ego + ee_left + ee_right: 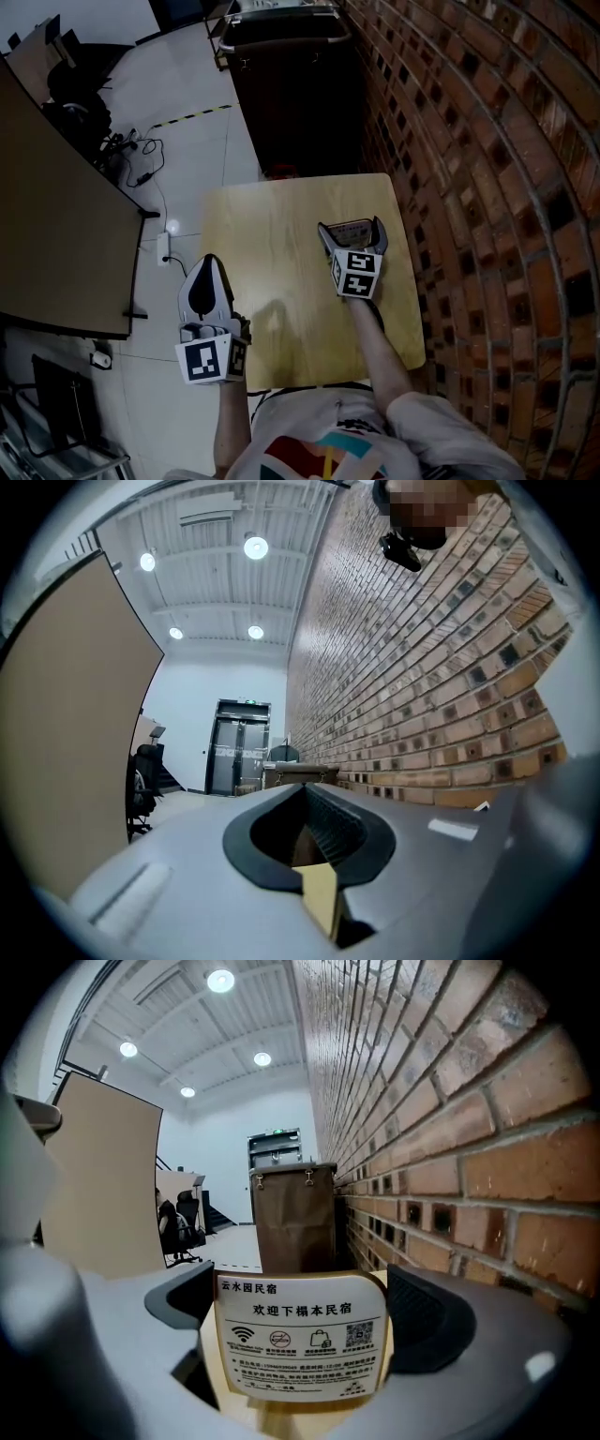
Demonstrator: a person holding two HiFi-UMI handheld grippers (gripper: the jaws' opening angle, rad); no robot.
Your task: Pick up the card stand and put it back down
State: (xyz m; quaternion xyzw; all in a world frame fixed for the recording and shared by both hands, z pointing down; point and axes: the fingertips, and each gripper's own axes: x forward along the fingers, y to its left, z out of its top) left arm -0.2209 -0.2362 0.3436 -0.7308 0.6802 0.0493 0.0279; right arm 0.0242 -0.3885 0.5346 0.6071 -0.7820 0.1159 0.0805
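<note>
The brick wall (487, 187) runs close along the right edge of the small wooden tabletop (272, 253), so there is little room on that side. Any lift should go straight up, not outward.

The left gripper (209, 267) hangs off the left edge of the tabletop, well apart from the work. Its jaws are pressed together on nothing, and it can stay out of the way there.

The right gripper (351, 228) is over the right half of the tabletop, towards the far edge. Its jaws are spread wide and bracket the card stand (302, 1340) across its width. In the right gripper view each jaw pad meets one side edge of the printed card, so it looks to be clasping the stand by those two edges. The pictures do not show whether the base has left the wood yet.

The step in hand seems to be the grasp and lift. The hold is on two thin edges of a flat, light panel, so the squeeze should be just enough to stop slipping. Too much would bow the card or make it pop out sideways. The gripper should stay level so the card remains upright and square between the pads.

For the return, the stand should come down vertically until its base sits flat on the wood, short of the right edge. The jaws should open only once it stands on its own, or it may tip.
</note>
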